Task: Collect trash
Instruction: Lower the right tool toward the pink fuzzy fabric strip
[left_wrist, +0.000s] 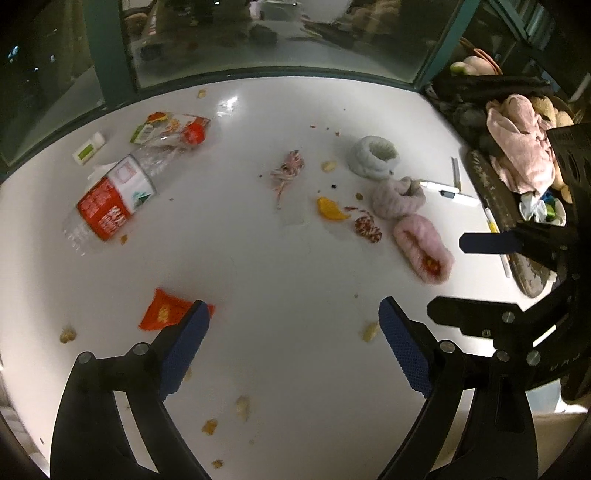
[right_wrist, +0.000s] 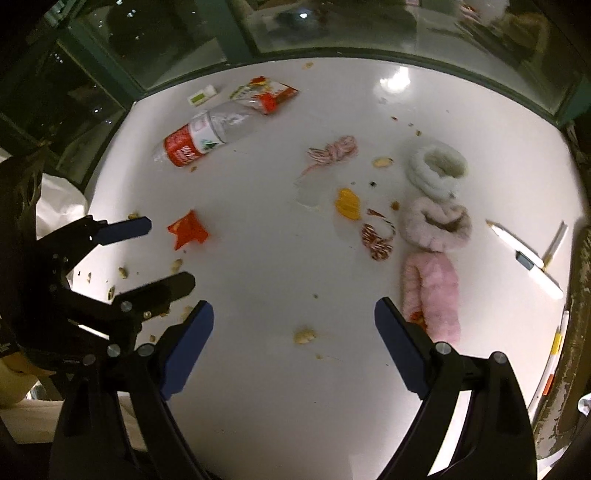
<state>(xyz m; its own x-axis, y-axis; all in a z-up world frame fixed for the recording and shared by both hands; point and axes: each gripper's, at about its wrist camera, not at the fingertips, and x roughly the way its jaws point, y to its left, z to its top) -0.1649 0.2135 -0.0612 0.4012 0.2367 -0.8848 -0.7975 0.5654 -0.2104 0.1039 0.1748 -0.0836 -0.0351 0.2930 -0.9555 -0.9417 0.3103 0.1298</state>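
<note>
Trash lies scattered on a white table (left_wrist: 266, 266). A crushed clear bottle with a red label (left_wrist: 110, 199) (right_wrist: 207, 138) lies at the far left, beside a printed snack wrapper (left_wrist: 173, 127) (right_wrist: 266, 92). A small red wrapper (left_wrist: 166, 312) (right_wrist: 190, 230) sits just past my left gripper's left finger. An orange peel (left_wrist: 330, 210) (right_wrist: 347, 203) lies mid-table. My left gripper (left_wrist: 293, 321) (right_wrist: 162, 254) is open and holds nothing. My right gripper (right_wrist: 293, 317) (left_wrist: 476, 277) hovers open too, with a nut shell (right_wrist: 304, 336) on the table between its fingers.
Nut shells and crumbs dot the table. Two red-white string bundles (left_wrist: 288, 171) (left_wrist: 367, 227), three fluffy white, grey and pink items (left_wrist: 373, 155) (left_wrist: 395, 197) (left_wrist: 424, 254), pens (left_wrist: 447, 192) and a small white-green box (left_wrist: 88, 149) lie about. A basket of plush toys (left_wrist: 517, 147) stands right; windows behind.
</note>
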